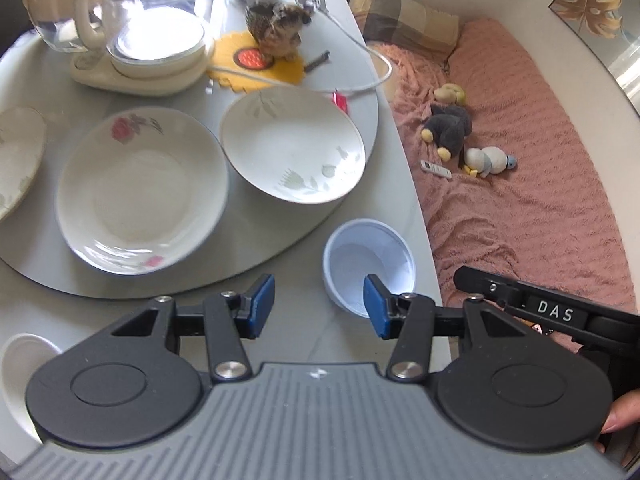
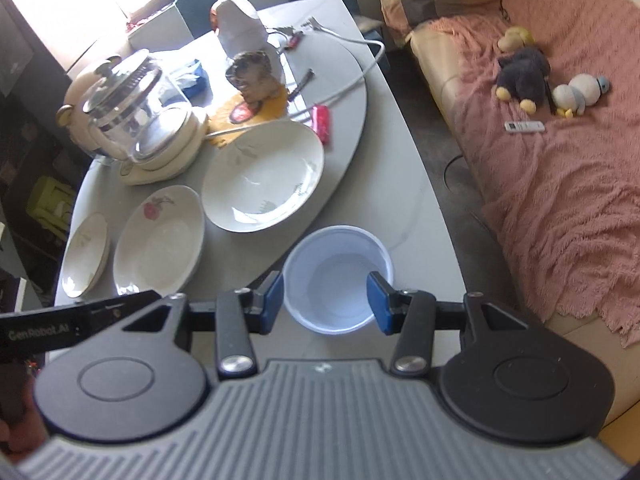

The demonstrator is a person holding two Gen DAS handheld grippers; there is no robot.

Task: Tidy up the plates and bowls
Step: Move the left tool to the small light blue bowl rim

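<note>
A small pale bowl (image 1: pixel 370 264) (image 2: pixel 338 276) stands on the grey table near its right edge. My left gripper (image 1: pixel 319 306) is open just left of it, with only the table between the pads. My right gripper (image 2: pixel 326 302) hovers open over the same bowl, whose rim is wider than the gap between the pads. On the round grey turntable (image 1: pixel 248 240) (image 2: pixel 352 92) sit a rose-patterned plate (image 1: pixel 140 192) (image 2: pixel 160 240) and a deep leaf-patterned plate (image 1: pixel 292 144) (image 2: pixel 262 176). A third plate (image 1: pixel 16 160) (image 2: pixel 86 256) lies further left. Another white bowl (image 1: pixel 20 376) shows at the lower left.
At the back of the turntable stand a glass kettle (image 1: pixel 152 20) (image 2: pixel 136 120) on its base, a hedgehog figure (image 1: pixel 276 32) (image 2: pixel 252 76) on a yellow mat, and a white cable. Right of the table edge is a couch under a pink blanket (image 1: pixel 520 200) (image 2: pixel 560 200) with soft toys.
</note>
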